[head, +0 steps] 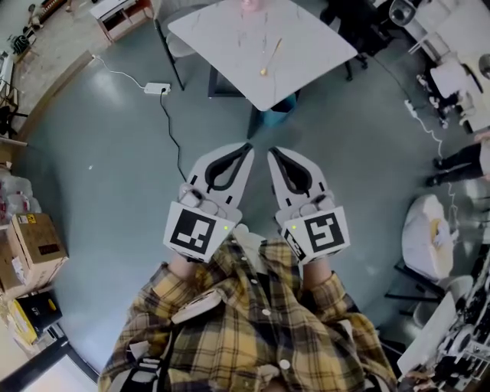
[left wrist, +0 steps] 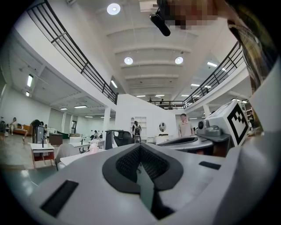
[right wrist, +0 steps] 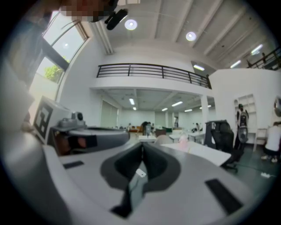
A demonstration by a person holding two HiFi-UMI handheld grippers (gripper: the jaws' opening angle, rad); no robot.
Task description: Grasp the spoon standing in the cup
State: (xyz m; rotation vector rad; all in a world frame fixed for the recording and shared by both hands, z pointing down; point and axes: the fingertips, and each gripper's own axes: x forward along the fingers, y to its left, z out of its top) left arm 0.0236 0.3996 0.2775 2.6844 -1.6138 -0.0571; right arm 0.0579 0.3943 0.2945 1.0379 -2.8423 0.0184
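In the head view a white table (head: 306, 46) stands ahead on the grey floor. A pink cup (head: 253, 6) sits at the table's far edge, cut by the frame. A thin gold spoon (head: 270, 57) shows on the tabletop nearer me; it looks to lie flat. My left gripper (head: 246, 147) and right gripper (head: 272, 151) are held side by side in front of my plaid shirt, pointing at the table and well short of it. Both are shut with nothing between the jaws. The cup shows small and blurred past the left gripper (left wrist: 139, 146) as a pink shape (left wrist: 93, 147), and past the right gripper (right wrist: 142, 145) too (right wrist: 183, 143).
A white power strip (head: 157, 89) with its cable lies on the floor left of the table. A blue bin (head: 279, 111) stands under the table. Cardboard boxes (head: 34, 245) sit at the left. A black office chair (right wrist: 221, 132) and people (left wrist: 185, 127) stand farther off.
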